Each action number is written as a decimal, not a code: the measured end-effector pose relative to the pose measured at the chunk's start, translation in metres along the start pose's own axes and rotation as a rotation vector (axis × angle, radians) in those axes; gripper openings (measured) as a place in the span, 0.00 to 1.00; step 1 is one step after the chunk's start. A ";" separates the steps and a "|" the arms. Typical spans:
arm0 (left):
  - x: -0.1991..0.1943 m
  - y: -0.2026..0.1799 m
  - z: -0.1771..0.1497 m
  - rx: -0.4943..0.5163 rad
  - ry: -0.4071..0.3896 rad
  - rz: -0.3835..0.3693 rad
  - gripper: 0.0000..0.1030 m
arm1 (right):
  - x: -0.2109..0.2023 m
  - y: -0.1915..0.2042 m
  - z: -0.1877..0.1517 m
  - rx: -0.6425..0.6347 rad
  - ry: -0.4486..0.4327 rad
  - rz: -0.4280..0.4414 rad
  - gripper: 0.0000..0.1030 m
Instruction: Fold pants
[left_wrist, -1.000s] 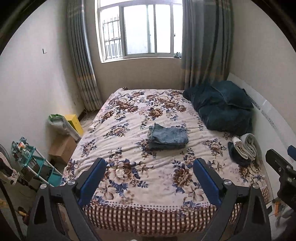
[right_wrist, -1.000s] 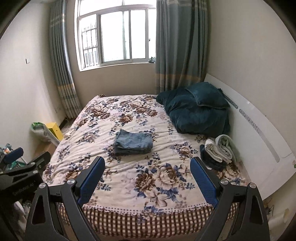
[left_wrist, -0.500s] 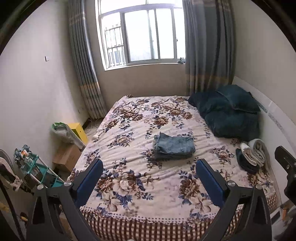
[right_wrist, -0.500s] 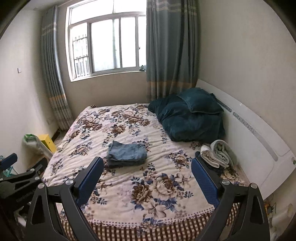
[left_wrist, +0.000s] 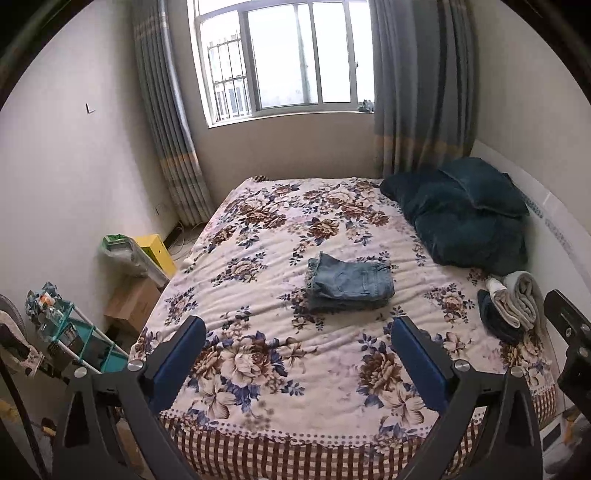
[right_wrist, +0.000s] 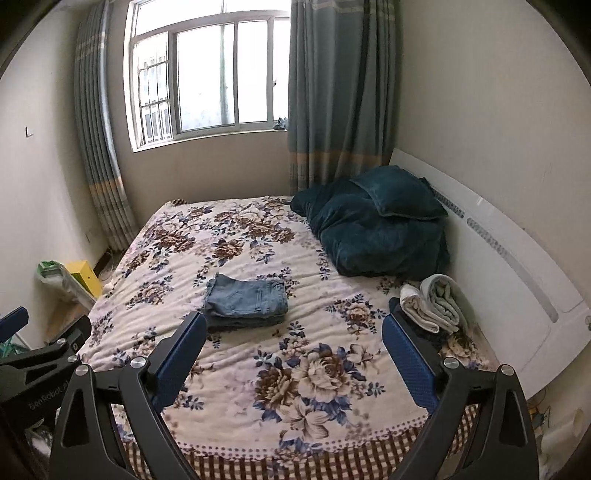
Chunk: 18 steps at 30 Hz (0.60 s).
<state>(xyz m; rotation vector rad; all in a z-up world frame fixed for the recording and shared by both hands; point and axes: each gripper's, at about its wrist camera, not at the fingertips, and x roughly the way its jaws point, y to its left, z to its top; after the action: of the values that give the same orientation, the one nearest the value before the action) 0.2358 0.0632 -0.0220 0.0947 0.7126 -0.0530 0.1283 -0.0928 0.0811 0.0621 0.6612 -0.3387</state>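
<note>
The blue denim pants (left_wrist: 349, 282) lie folded in a neat rectangular stack in the middle of the floral bed cover (left_wrist: 280, 236); they also show in the right wrist view (right_wrist: 246, 302). My left gripper (left_wrist: 299, 332) is open and empty, held off the near end of the bed, well short of the pants. My right gripper (right_wrist: 293, 328) is open and empty too, beside the left one, also back from the bed's near edge.
A dark teal quilt and pillow (left_wrist: 461, 214) sit at the bed's far right by the white headboard (right_wrist: 517, 266). Rolled towels (left_wrist: 513, 299) lie at the right edge. A yellow box (left_wrist: 155, 251), cardboard box (left_wrist: 133, 302) and teal rack (left_wrist: 70, 339) stand on the left floor.
Both grippers have drawn back and risen, so the bed and the folded pants look smaller and lower in view. The pants have not moved. Both grippers stay open.
</note>
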 end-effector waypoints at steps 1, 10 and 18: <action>0.002 0.000 0.001 -0.001 0.002 0.004 1.00 | 0.003 0.002 0.000 -0.005 0.004 0.000 0.95; 0.002 0.003 0.003 -0.011 0.002 0.013 1.00 | 0.011 0.007 -0.004 -0.027 0.020 0.011 0.95; 0.003 0.004 0.006 -0.019 0.002 0.019 1.00 | 0.012 0.007 -0.005 -0.035 0.021 0.019 0.95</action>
<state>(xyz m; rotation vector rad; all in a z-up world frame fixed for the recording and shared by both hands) 0.2423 0.0665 -0.0193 0.0832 0.7138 -0.0277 0.1363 -0.0890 0.0690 0.0388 0.6872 -0.3080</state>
